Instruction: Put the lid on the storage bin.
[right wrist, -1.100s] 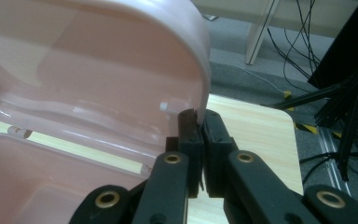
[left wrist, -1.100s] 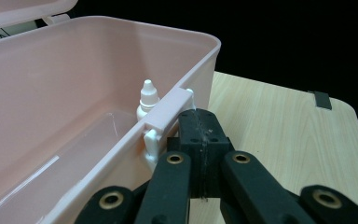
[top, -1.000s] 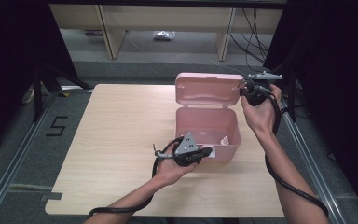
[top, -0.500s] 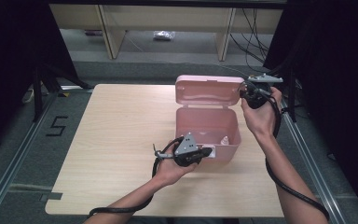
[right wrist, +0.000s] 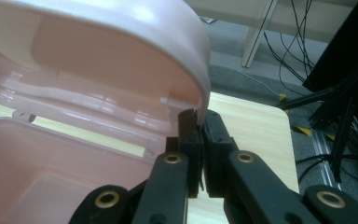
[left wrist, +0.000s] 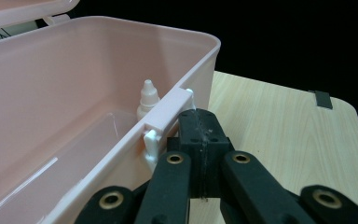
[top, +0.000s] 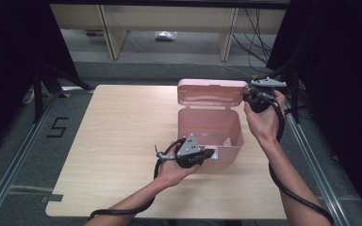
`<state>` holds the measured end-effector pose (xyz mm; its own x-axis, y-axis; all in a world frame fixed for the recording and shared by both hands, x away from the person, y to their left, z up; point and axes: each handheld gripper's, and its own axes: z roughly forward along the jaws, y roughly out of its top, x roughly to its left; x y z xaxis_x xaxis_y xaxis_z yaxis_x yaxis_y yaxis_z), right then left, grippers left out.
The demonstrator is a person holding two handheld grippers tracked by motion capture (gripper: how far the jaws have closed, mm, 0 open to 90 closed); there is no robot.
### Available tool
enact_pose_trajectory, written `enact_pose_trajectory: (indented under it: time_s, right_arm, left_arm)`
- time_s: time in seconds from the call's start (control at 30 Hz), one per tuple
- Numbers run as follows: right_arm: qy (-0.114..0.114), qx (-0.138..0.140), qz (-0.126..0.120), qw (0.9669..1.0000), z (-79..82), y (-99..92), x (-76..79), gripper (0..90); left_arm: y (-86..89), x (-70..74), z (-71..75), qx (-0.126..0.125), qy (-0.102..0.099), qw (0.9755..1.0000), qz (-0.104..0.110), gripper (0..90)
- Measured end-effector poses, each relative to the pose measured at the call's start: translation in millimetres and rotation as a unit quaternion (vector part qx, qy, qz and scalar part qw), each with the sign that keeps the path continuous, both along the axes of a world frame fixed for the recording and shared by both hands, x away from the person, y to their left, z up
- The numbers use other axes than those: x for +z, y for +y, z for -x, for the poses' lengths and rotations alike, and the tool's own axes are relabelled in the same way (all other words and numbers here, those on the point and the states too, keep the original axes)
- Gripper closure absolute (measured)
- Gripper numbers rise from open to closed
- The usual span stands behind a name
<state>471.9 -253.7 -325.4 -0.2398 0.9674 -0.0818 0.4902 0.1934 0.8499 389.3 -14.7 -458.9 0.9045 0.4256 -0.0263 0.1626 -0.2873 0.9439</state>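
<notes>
Gripping the raised lid (right wrist: 121, 60) of a pink box (top: 207, 129), right tongs (right wrist: 200, 126) pinch its rim; left tongs (left wrist: 200, 135), closed, press beside the box's front latch (left wrist: 168, 116).

High view looks forward and down on the open pink plastic box (top: 210, 126) from above. Left gripper view sits close at its front wall (left wrist: 135, 140), right gripper view close under its lid (right wrist: 121, 60); all share the box.

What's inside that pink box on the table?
A small white dropper bottle stands inside the pink box, in the corner by its front wall. The rest of the floor on show looks bare. The wall hides the bottle's lower half and the floor beneath the near edge.
</notes>
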Motion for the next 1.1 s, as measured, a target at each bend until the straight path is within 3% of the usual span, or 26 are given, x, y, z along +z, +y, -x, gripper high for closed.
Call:
enact_pose_trajectory:
  time_s: [0.43,0.47,0.5,0.53,0.57,0.67,0.77,0.8,1.0,1.03,1.1]
  right_arm:
    - [-0.003,-0.008,0.002,1.0,10.6,1.6,-4.6,88.9]
    - [-0.011,-0.008,0.002,0.9999,10.5,1.9,-6.0,88.9]
    - [-0.002,-0.009,0.002,1.0,12.5,2.0,-5.2,88.9]
    - [-0.011,-0.006,0.011,0.9999,13.5,0.8,-6.5,88.9]
    - [-0.005,-0.008,0.0,1.0,15.0,2.1,-7.4,88.9]
    - [-0.014,-0.009,0.003,0.9999,16.6,2.0,-9.6,88.9]
    - [-0.006,-0.012,-0.002,0.9999,18.7,2.5,-9.7,89.0]
    - [-0.017,-0.011,0.007,0.9998,18.3,2.1,-10.9,88.9]
    - [-0.006,-0.017,-0.004,0.9998,21.4,3.3,-11.1,88.9]
    - [-0.012,-0.014,0.006,0.9998,20.8,2.4,-11.5,88.9]
    - [-0.016,-0.008,0.005,0.9998,20.6,2.2,-12.7,88.8]
  left_arm:
    - [-0.2,0.0,0.4,0.001,0.0,1.0,0.0,90.0]
    - [-0.1,0.0,0.3,0.001,0.0,1.0,0.0,90.0]
    - [-0.2,0.1,0.4,0.001,0.0,1.0,-0.001,90.0]
    - [-0.2,0.0,0.4,0.001,0.001,1.0,0.0,90.0]
    - [-0.2,0.0,0.4,0.001,0.001,1.0,0.0,90.0]
    - [-0.2,0.0,0.3,0.001,0.001,1.0,0.0,90.0]
    - [-0.3,0.3,0.4,0.001,0.002,1.0,0.0,90.0]
    - [-0.3,0.4,0.3,0.002,0.002,1.0,0.001,90.0]
    - [3.8,9.9,1.6,0.004,0.003,0.9997,0.025,90.0]
    - [8.5,19.2,1.8,0.009,-0.004,0.9993,0.036,90.0]
    - [10.7,23.4,1.6,0.012,-0.006,0.9991,0.041,90.0]
